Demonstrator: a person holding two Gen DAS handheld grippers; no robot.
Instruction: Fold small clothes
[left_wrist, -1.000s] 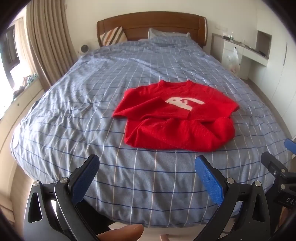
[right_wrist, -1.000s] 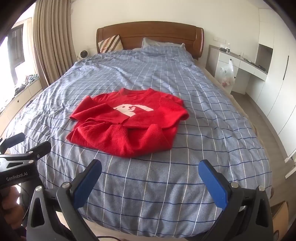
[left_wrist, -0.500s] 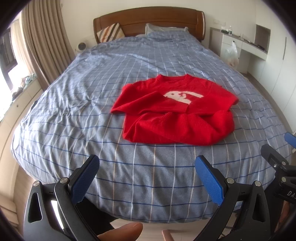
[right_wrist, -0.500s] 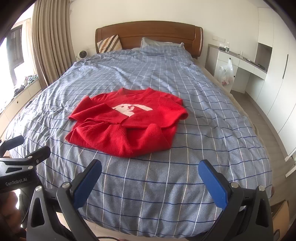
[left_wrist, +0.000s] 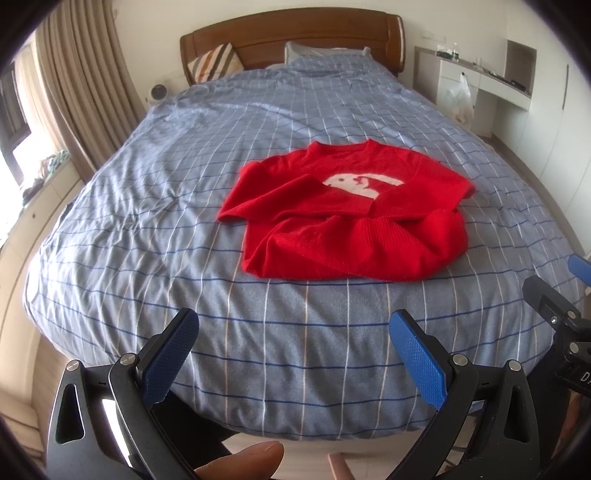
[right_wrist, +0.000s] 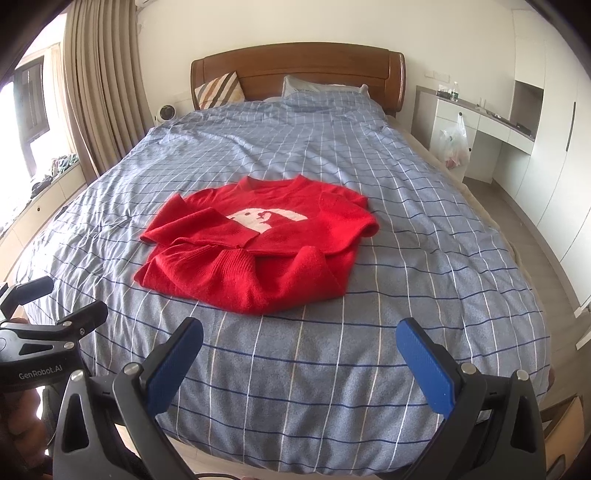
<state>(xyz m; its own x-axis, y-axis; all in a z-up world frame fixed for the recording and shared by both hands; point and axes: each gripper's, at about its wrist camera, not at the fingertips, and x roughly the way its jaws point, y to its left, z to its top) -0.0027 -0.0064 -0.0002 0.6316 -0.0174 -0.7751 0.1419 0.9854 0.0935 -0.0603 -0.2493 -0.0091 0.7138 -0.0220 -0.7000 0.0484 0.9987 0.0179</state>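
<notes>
Bed (left_wrist: 147, 229) (blue checked cover), red sweater (left_wrist: 347, 218) lying on it

Sweater (left_wrist: 351, 218) lay on bed (left_wrist: 229, 325) toward its foot, both pillows (right_wrist: 219, 90) behind it against headboard (right_wrist: 299, 70), desk (right_wrist: 480, 122) right of bed, curtains (right_wrist: 99, 85) left, left gripper (left_wrist: 291, 354) and right gripper (right_wrist: 301, 360) before the bed's foot edge.

1. a red sweater (right_wrist: 258, 254) lies on the blue checked bed cover (right_wrist: 424, 229), with a white picture on its front.
2. its sleeves are folded in across the front.
3. the right gripper (right_wrist: 299, 363) is wide apart, above the near edge of the bed, not touching the sweater.
4. the left gripper (right_wrist: 40, 332) shows at the left edge.
</notes>
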